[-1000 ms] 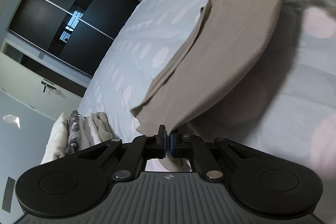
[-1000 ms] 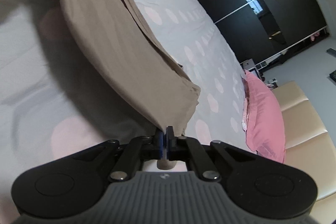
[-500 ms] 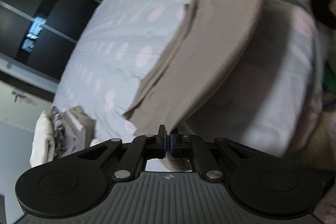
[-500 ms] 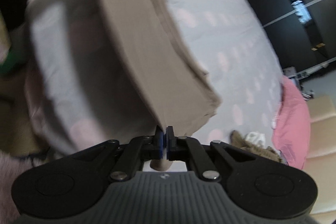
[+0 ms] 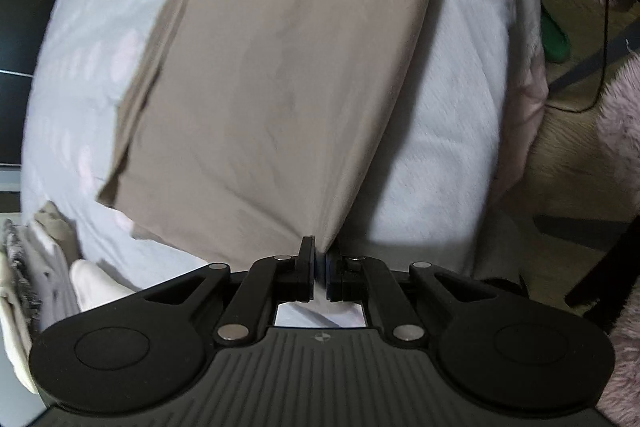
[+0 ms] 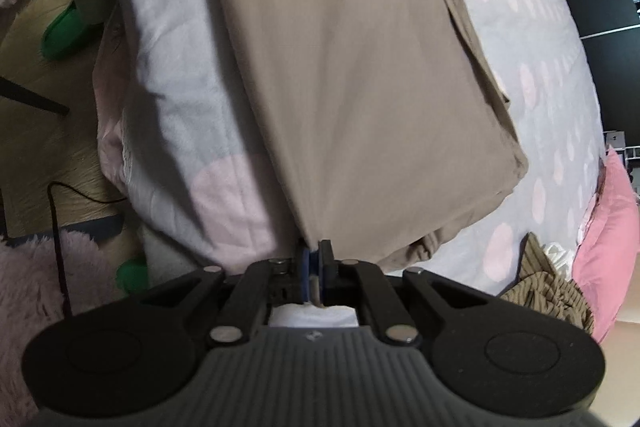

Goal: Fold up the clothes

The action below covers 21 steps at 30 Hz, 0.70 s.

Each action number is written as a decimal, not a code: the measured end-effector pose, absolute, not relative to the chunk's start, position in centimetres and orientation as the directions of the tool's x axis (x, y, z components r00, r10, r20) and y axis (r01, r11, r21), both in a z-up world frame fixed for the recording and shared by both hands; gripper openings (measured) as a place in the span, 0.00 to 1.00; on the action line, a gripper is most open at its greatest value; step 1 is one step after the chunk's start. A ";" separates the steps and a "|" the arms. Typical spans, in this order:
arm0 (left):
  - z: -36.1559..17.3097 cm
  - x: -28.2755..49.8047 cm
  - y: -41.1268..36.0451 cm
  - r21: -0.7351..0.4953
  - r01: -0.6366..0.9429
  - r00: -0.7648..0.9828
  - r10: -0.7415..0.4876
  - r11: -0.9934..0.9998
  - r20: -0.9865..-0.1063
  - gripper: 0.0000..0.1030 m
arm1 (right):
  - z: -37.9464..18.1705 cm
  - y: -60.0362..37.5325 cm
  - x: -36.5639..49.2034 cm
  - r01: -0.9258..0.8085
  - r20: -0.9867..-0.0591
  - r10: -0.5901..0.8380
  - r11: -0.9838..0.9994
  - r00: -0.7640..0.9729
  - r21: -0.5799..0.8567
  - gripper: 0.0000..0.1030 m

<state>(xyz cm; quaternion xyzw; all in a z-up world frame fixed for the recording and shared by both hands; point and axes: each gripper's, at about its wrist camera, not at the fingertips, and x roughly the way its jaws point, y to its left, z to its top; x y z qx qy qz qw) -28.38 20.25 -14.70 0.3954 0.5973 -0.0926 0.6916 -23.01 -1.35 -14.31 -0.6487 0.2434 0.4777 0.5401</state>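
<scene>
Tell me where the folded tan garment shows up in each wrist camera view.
Left wrist: tan garment fills the centre, its corner in the left gripper.
Right wrist: tan garment fills the centre, its corner in the right gripper.
Shared landmark: dotted bedspread.

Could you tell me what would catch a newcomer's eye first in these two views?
The taupe cloth fills the middle of both views, folded and stretched over the dotted bedspread. The left gripper and right gripper each pinch a near corner of it; the right gripper's jaws have just been opening slightly. A pink pillow lies at the right edge of the right view.
</scene>
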 end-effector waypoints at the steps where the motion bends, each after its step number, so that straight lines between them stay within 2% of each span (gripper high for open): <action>1: -14.5 -28.4 20.4 0.427 0.599 0.263 0.337 0.677 -0.904 0.03 | -14.3 -1.4 -23.0 -0.833 -0.886 0.196 -0.302 0.421 -0.463 0.10; 3: -14.2 -28.4 20.6 0.407 0.597 0.250 0.322 0.691 -0.913 0.04 | -14.3 -1.5 -23.2 -0.834 -0.891 0.192 -0.315 0.411 -0.453 0.19; 4: -14.1 -28.4 20.7 0.398 0.595 0.244 0.314 0.698 -0.917 0.06 | -14.1 -1.7 -23.4 -0.835 -0.894 0.194 -0.320 0.404 -0.447 0.27; 11: -11.1 -28.3 21.3 0.318 0.543 0.264 0.201 0.777 -0.943 0.20 | -11.7 -2.5 -23.7 -0.850 -0.898 0.234 -0.303 0.373 -0.432 0.32; 13: -9.9 -28.0 21.4 0.283 0.513 0.286 0.150 0.811 -0.947 0.28 | -10.7 -2.5 -23.2 -0.860 -0.895 0.255 -0.275 0.367 -0.431 0.32; 18: -7.9 -26.0 24.0 0.212 0.365 0.344 0.080 0.907 -0.936 0.30 | -8.1 -1.3 -20.3 -0.898 -0.856 0.361 -0.097 0.370 -0.429 0.29; 21: -7.5 -24.2 25.1 0.202 0.238 0.384 0.099 0.950 -0.918 0.30 | -7.4 0.6 -18.0 -0.915 -0.820 0.425 0.050 0.383 -0.401 0.27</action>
